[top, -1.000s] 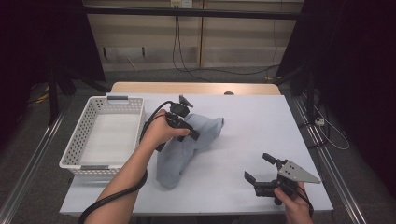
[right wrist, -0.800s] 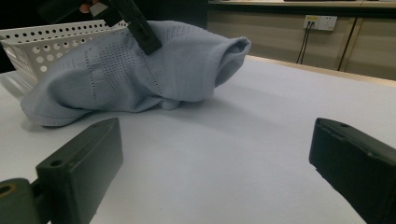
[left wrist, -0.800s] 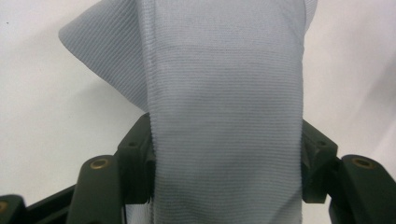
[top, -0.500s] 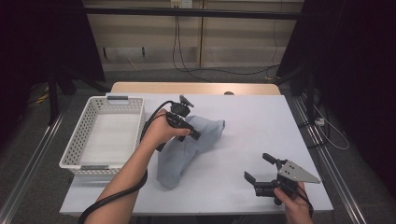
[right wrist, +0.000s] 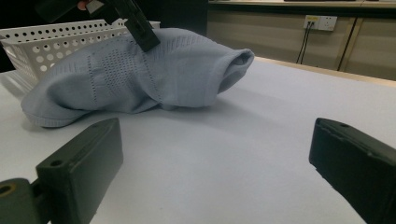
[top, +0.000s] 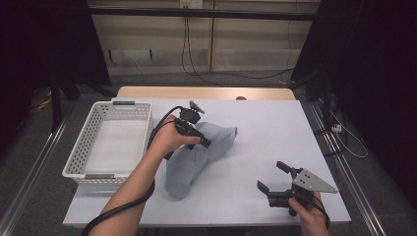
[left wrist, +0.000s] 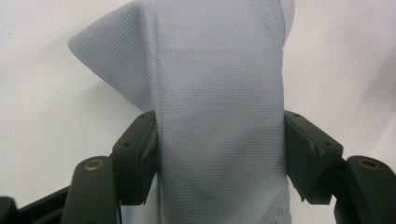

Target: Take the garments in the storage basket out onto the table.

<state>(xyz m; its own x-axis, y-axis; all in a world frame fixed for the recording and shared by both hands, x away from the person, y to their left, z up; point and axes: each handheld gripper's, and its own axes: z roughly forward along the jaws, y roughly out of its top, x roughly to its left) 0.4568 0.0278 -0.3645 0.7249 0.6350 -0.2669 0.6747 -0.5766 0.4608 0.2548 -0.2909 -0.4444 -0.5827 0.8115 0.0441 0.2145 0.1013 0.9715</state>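
Observation:
A grey knitted garment (top: pixel 189 167) lies crumpled on the white table, left of the middle. My left gripper (top: pixel 202 142) is over its upper part, shut on a raised fold. In the left gripper view the fold (left wrist: pixel 219 93) fills the gap between both pads and runs up and away. In the right gripper view the garment (right wrist: pixel 154 74) stands tented under the left gripper's jaw tip (right wrist: pixel 142 35). My right gripper (top: pixel 270 175) rests low near the table's front right edge, open, with nothing between its fingers (right wrist: pixel 81 163).
A white perforated basket (top: pixel 123 105) stands on the table's left side, just beyond the garment, and its wall (right wrist: pixel 46 42) is behind the cloth in the right gripper view. Bare white tabletop (top: pixel 275 132) lies between the garment and my right gripper.

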